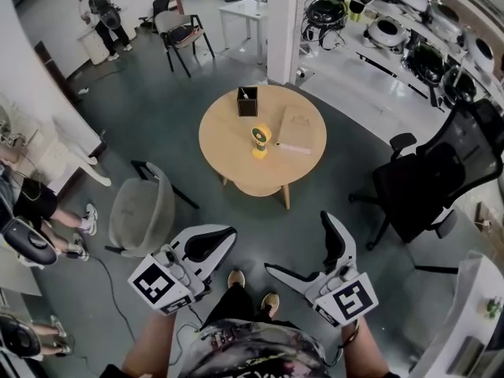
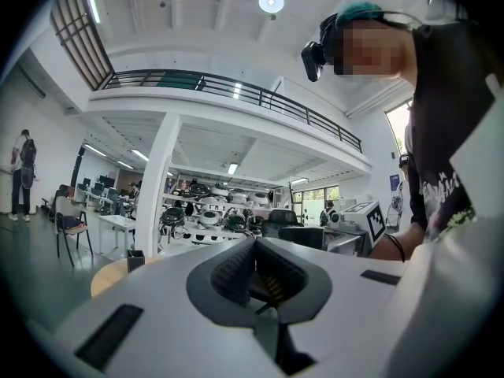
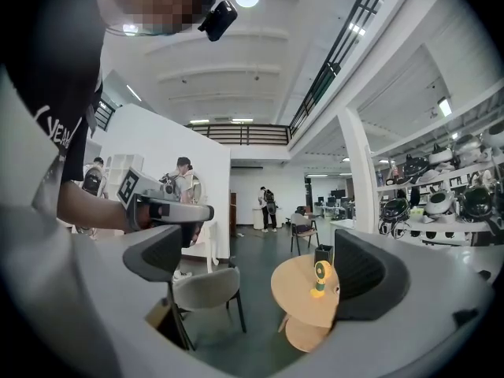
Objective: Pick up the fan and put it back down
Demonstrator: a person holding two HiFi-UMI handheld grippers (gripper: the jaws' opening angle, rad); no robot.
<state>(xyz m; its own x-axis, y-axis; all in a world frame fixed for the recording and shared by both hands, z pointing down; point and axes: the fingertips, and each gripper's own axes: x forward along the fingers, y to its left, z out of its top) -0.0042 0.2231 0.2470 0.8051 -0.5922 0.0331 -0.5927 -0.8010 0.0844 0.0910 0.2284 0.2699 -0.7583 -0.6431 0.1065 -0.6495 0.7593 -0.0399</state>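
Observation:
A small yellow fan (image 1: 261,140) stands upright near the middle of a round wooden table (image 1: 228,152), well ahead of both grippers. In the right gripper view the fan (image 3: 320,278) shows small and far off between the jaws. My left gripper (image 1: 223,236) is held low at the left, its jaws pressed together with nothing in them; in its own view (image 2: 256,272) the dark pads meet. My right gripper (image 1: 297,242) hangs at the lower right, jaws spread wide and empty (image 3: 264,268). Neither gripper touches the fan.
On the table are a black box (image 1: 247,101) behind the fan and a beige pad (image 1: 295,130) to its right. A grey chair (image 1: 146,211) stands left of the table, a black office chair (image 1: 429,176) at the right. A white pillar (image 1: 283,22) and equipment shelves (image 1: 409,30) lie beyond.

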